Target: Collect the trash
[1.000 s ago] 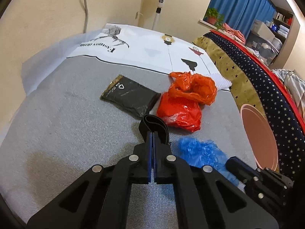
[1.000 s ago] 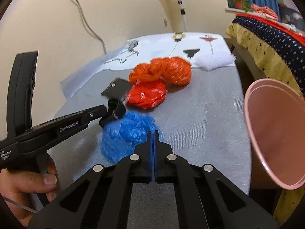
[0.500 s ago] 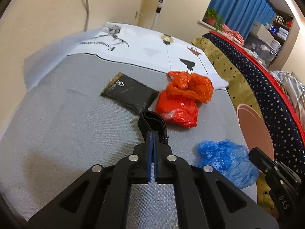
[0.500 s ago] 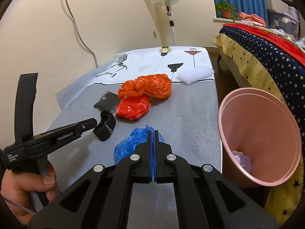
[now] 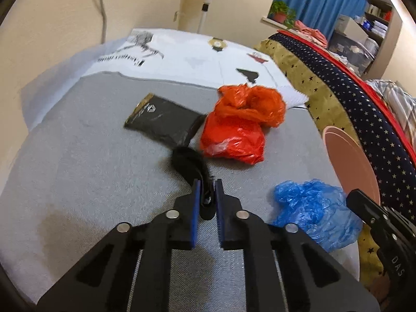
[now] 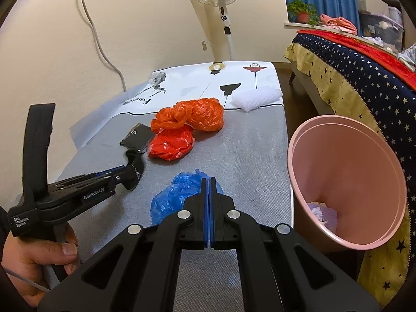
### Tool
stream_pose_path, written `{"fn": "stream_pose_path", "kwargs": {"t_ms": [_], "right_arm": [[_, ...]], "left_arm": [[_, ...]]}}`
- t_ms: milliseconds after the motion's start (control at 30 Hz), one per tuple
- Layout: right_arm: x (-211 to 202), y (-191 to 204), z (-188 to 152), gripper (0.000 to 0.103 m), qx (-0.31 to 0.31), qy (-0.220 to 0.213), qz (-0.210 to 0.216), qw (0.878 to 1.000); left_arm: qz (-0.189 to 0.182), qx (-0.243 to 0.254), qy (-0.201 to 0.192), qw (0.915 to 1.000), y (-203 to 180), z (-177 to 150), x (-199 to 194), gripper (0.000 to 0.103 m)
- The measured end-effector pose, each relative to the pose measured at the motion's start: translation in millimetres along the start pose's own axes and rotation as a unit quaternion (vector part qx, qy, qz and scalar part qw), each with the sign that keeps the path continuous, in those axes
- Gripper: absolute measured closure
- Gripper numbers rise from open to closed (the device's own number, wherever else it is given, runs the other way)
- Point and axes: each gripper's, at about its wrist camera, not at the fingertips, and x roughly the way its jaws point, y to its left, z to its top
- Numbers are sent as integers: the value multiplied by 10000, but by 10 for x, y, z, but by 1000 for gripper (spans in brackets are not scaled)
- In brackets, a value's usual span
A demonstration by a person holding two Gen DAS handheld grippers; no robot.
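A black strap (image 5: 187, 161) lies on the grey table cover (image 5: 91, 182), one end between the fingers of my left gripper (image 5: 206, 182). The pads stand slightly apart and do not clamp it. Past it lie a black pouch (image 5: 162, 121), a red bag (image 5: 234, 140) and an orange bag (image 5: 251, 104). A crumpled blue bag (image 6: 179, 195) lies just beyond my right gripper (image 6: 208, 179), which is shut and empty. A pink bin (image 6: 293, 140) stands off the table's right edge with pale paper (image 6: 322, 210) inside. A hand holds the left gripper (image 6: 130, 174).
White foam netting (image 6: 257, 97) rests at the far right of the table on a printed white sheet (image 6: 187, 85). A standing fan (image 6: 221, 5) is behind the table. A star-patterned bedspread (image 6: 364, 83) runs along the right.
My left gripper's pads have parted a little around the strap. My right gripper has drawn back and up from the blue bag, bringing the pink bin fully into its view.
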Motion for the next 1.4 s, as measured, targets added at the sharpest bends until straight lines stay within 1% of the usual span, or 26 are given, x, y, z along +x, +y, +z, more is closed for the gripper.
{"fn": "stream_pose_path", "kwargs": {"t_ms": [133, 333, 667, 767, 1033, 1233, 1400], "right_arm": [[-73, -48, 46, 103, 103, -116, -11, 9999], [-209, -84, 122, 103, 134, -314, -63, 9994], [-381, -123, 195, 103, 147, -531, -167, 9983], [-462, -133, 239, 103, 166, -643, -190, 9976], [-655, -208, 377, 103, 191, -850, -255, 9959], [-754, -273, 515, 103, 223, -933, -351, 9948], [-788, -325, 592, 103, 241, -894, -407, 9949]], "left_arm": [[-34, 119, -146, 9998, -58, 38, -80, 95], [-103, 125, -287, 9995, -85, 77, -173, 95], [-280, 166, -462, 9984, -180, 112, -288, 95], [-294, 243, -517, 9979, -231, 123, -317, 95], [-364, 227, -621, 9971, -262, 154, -387, 95], [-415, 275, -717, 9962, -329, 197, -432, 95], [-480, 287, -799, 9952, -381, 246, -458, 95]]}}
